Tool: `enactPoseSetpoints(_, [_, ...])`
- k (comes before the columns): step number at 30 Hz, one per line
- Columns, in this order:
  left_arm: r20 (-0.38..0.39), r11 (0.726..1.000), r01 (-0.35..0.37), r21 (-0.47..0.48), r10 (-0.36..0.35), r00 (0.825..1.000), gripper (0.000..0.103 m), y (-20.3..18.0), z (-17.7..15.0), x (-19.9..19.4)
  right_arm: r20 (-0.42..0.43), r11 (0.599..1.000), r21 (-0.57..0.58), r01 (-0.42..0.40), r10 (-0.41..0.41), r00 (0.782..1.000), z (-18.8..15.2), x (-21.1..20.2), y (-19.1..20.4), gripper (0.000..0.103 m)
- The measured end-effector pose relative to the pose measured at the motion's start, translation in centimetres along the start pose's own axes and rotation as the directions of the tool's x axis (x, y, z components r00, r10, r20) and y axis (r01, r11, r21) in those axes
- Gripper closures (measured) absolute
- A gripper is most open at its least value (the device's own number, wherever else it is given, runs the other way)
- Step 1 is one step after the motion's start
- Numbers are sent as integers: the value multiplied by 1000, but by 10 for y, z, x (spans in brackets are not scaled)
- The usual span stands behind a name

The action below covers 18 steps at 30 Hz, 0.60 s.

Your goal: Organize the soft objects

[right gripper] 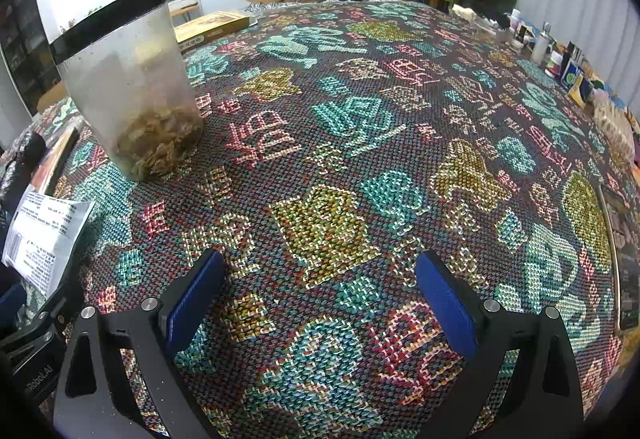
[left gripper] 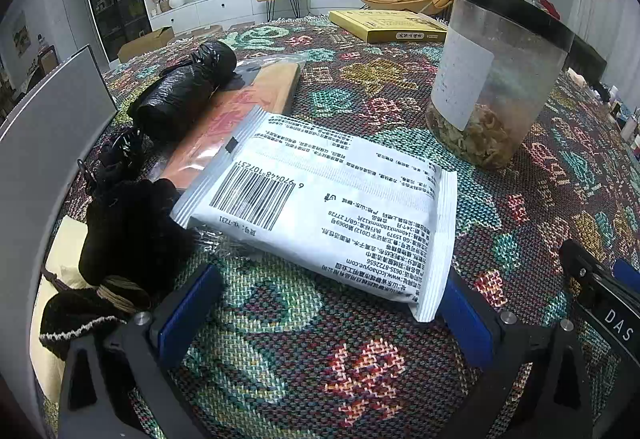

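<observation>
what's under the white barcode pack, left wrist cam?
The white pack overlaps the near end of an orange-red flat packet in clear wrap; its right part rests on the woven tablecloth. Anything beneath its middle is covered.

The white plastic soft pack [left gripper: 320,207] lying near the left edge of the patterned woven tablecloth [left gripper: 520,207] carries a barcode numbered 6 970448 107231, upside down to the camera, with "GB 15979", "GB/T 27728" and "www.lcchaoyue.com" among small Chinese print. The black gripper body [left gripper: 612,307] at the left view's right edge reads "DAS"; the one [right gripper: 36,363] at the right view's lower left reads "Robot.AI".
</observation>
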<state>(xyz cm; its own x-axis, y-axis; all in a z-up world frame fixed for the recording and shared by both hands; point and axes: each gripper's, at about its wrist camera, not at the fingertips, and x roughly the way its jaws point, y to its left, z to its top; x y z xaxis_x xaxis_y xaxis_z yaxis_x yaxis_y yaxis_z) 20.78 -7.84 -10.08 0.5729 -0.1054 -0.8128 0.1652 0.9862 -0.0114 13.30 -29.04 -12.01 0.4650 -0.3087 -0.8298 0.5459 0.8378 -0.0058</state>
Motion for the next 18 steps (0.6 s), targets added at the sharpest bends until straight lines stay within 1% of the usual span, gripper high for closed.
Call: enactPoseSetpoints(18, [0,1000,0,0,0,1000,0,-2,1,1,0,1000,0,0,0,1000,-2,-4,-3,5])
